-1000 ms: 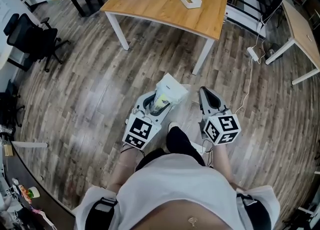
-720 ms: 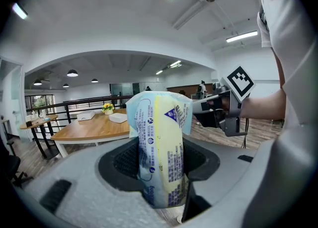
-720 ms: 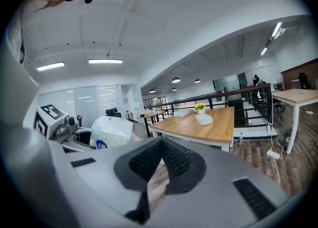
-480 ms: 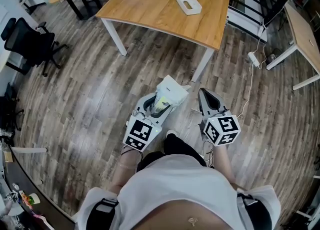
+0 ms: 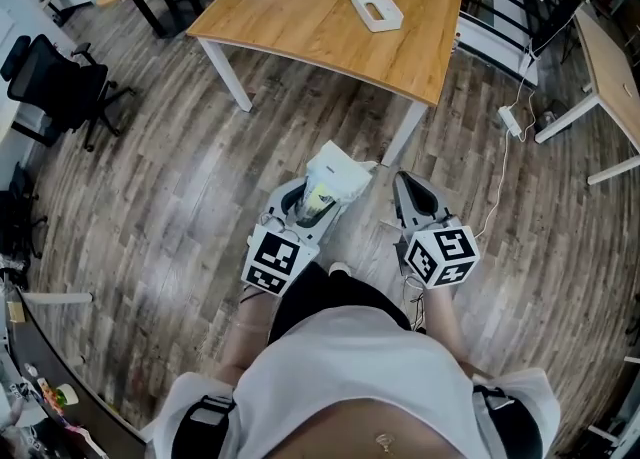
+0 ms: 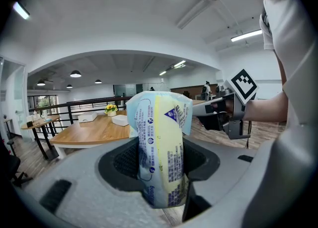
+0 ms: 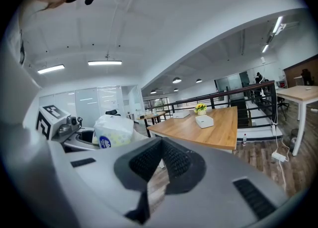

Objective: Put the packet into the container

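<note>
Packet (image 6: 160, 147) | carrying blue print and a triangle emblem | no wording proving legible in any view

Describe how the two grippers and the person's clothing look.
Both the left gripper and right gripper are light grey moulded shells with black ribbed pads. Each carries a white cube printed with black square markers. The person wears a white top.

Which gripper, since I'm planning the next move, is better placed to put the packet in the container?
Left: the left gripper grips the packet; the right gripper is empty. The container lies ahead of both.
</note>
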The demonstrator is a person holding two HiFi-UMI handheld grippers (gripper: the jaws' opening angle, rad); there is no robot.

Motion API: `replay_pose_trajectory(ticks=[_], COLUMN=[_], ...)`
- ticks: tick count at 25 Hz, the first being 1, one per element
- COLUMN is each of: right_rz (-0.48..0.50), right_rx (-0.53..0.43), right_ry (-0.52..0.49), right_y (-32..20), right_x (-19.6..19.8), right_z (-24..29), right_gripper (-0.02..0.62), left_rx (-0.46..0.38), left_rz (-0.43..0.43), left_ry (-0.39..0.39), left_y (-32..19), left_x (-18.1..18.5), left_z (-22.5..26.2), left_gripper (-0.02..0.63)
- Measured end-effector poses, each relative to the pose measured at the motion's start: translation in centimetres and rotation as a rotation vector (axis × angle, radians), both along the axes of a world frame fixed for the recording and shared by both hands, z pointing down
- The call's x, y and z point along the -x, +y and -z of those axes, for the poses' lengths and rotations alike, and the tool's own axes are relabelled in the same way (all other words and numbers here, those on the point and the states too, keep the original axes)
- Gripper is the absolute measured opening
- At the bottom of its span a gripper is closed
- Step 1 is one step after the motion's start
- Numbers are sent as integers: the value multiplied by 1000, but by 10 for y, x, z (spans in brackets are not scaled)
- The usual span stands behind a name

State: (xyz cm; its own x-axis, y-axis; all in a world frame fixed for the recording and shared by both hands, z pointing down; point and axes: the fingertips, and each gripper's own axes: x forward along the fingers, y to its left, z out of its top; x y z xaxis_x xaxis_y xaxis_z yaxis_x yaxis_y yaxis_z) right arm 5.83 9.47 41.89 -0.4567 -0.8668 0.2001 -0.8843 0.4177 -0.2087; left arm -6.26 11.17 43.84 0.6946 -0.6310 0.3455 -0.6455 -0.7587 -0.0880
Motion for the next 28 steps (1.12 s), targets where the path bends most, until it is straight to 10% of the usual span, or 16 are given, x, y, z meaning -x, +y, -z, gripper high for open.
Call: replay_pose_trajectory(ticks=[28], right_rz=[-104], right_rx=[24], right_ry=[-48], right_y=[-83], right_x=[-44], right_z=[-7], right_gripper=[11], left_rx=[0], left_rz=[-78], left_ry=[6], left_y=[-96], left_x=[-37], left_z=[1], left_gripper=[215])
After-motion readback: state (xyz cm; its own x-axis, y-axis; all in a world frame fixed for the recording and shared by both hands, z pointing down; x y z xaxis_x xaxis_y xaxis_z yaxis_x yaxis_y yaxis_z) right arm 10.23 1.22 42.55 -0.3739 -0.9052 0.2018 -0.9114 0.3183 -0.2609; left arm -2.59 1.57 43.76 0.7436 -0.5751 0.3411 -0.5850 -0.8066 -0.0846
